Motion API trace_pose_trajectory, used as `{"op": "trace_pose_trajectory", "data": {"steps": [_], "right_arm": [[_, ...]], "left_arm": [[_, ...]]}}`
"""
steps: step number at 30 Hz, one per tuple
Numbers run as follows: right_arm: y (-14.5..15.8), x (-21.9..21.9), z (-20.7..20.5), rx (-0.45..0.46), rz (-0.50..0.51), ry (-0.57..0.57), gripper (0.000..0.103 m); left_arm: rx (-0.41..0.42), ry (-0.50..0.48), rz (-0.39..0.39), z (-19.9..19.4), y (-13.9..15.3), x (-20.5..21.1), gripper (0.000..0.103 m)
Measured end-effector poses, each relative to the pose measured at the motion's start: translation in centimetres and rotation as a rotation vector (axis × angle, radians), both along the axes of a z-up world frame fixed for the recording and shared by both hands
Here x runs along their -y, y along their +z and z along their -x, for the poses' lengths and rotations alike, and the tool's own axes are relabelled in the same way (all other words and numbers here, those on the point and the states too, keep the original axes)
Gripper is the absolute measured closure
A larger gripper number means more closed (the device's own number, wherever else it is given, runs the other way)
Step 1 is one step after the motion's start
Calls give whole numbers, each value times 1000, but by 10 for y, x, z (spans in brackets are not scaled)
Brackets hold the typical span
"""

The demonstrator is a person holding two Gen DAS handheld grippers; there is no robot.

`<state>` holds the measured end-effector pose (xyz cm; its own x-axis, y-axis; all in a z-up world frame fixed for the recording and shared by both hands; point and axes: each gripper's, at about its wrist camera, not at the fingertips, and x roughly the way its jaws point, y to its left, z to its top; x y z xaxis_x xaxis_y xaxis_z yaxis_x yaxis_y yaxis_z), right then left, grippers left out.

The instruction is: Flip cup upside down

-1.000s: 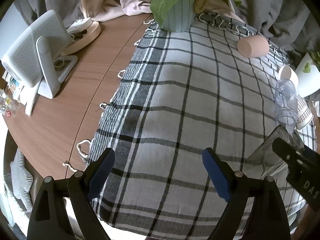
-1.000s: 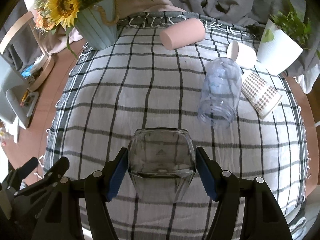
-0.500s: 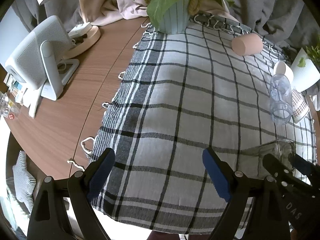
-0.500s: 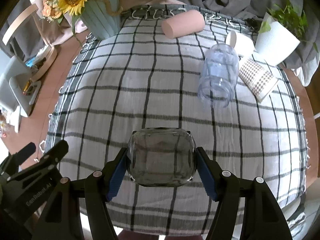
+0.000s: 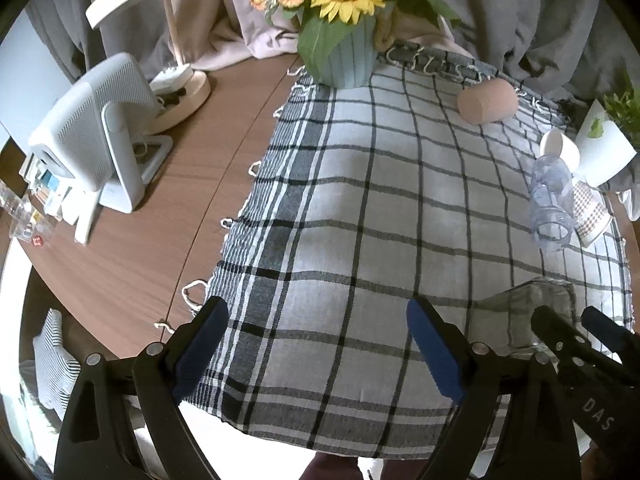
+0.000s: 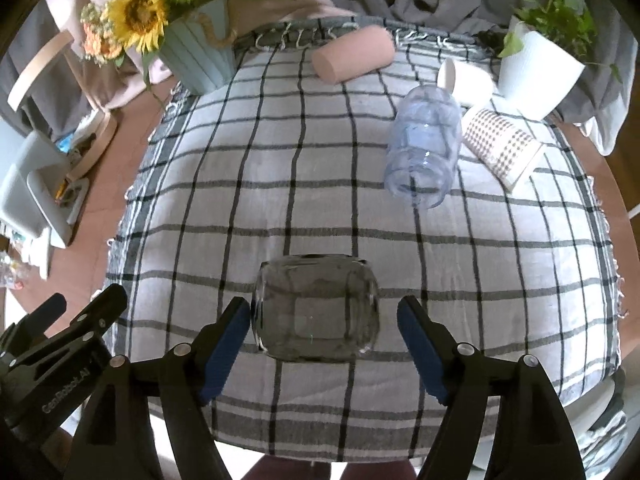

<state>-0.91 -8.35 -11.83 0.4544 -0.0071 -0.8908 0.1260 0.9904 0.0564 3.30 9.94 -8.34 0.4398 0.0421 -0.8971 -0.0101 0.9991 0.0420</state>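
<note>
A clear square glass cup stands on the checked cloth near the table's front edge, its flat base up; it also shows in the left wrist view. My right gripper is open, its blue pads on either side of the cup with a gap on each side. My left gripper is open and empty above the cloth, to the left of the cup.
A clear plastic jar, a dotted paper cup, a white cup and a pink cup lie on the cloth. A sunflower vase, a white plant pot, and a fan stand around.
My right gripper has opened and let go of the glass cup, which now stands on the cloth. Both grippers have pulled back toward the front edge.
</note>
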Motion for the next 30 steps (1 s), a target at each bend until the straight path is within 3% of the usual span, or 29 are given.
{"op": "trace_pose_trajectory", "data": {"steps": [9,30], "right_arm": [[41,22,26,112,7,-30,27],[93,67,80,266,41,-109,12]], "left_arm": [[82,-50,3,20,34,23,2],[179,-84,31,51,70,51,0]]}}
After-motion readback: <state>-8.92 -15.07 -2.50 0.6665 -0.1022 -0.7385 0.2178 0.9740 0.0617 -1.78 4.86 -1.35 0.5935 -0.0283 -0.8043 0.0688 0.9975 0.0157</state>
